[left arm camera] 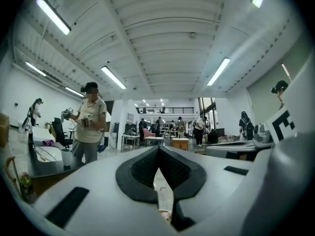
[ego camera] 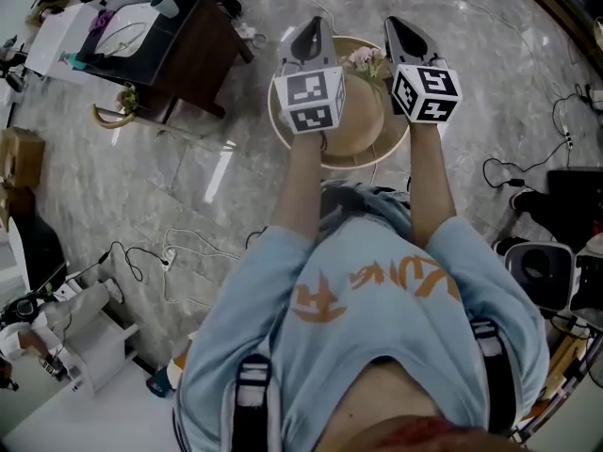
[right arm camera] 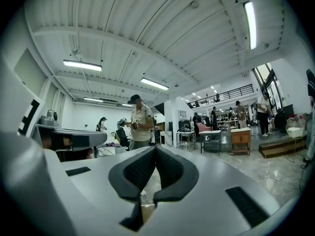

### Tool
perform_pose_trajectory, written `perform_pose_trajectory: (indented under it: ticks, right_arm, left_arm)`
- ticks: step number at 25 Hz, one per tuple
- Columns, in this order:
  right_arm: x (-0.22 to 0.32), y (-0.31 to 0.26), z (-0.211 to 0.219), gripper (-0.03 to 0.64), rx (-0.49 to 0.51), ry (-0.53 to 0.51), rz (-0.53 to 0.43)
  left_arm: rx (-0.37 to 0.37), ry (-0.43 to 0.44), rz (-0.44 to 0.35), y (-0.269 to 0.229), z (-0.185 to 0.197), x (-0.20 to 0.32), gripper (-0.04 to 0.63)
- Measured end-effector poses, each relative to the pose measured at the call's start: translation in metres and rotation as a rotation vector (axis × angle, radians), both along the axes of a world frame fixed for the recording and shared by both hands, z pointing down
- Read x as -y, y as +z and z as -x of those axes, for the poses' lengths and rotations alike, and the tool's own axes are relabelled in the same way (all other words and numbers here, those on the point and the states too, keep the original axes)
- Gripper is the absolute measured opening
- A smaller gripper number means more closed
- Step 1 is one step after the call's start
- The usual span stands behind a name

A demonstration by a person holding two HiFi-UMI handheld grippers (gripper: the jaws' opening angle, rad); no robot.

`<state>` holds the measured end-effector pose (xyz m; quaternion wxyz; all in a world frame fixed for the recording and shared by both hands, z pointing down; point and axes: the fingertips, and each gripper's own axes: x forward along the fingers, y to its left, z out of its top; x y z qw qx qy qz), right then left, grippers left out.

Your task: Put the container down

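Round tan woven container (ego camera: 363,132) sits beneath both sets of jaws, untouched.
Left gripper (ego camera: 315,24) and right gripper (ego camera: 392,24) are clenched on nothing; the shirt's orange lettering (ego camera: 377,285) is unreadable.

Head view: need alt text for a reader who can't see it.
Seen from above, a person in a light blue shirt holds the left gripper and right gripper out side by side, both shut, over a round tan object topped with small flowers. Grey marble floor; dark table upper left.
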<state>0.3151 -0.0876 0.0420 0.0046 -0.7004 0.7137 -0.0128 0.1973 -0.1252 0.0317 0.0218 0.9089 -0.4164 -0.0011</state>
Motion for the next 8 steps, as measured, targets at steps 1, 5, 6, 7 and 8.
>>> perform_pose_trajectory:
  ticks: [1, 5, 6, 7, 8]
  right_arm:
    - [-0.001, 0.002, -0.002, 0.011, -0.003, -0.003, 0.002]
    - [-0.002, -0.004, -0.016, 0.011, -0.010, 0.001, 0.008]
    - [-0.001, -0.007, -0.018, 0.011, -0.012, 0.003, 0.007]
    - [-0.001, -0.010, -0.021, 0.011, -0.015, 0.004, 0.005]
    - [-0.002, -0.013, -0.023, 0.011, -0.017, 0.006, 0.003]
  left_arm:
    - [0.000, -0.003, -0.003, 0.000, -0.003, -0.001, 0.025]
    - [0.010, 0.005, 0.000, -0.004, -0.017, -0.001, 0.025]
    - [0.012, 0.007, 0.001, -0.006, -0.019, -0.001, 0.025]
    - [0.013, 0.009, 0.002, -0.008, -0.021, 0.000, 0.025]
    - [0.013, 0.010, 0.003, -0.010, -0.023, 0.000, 0.025]
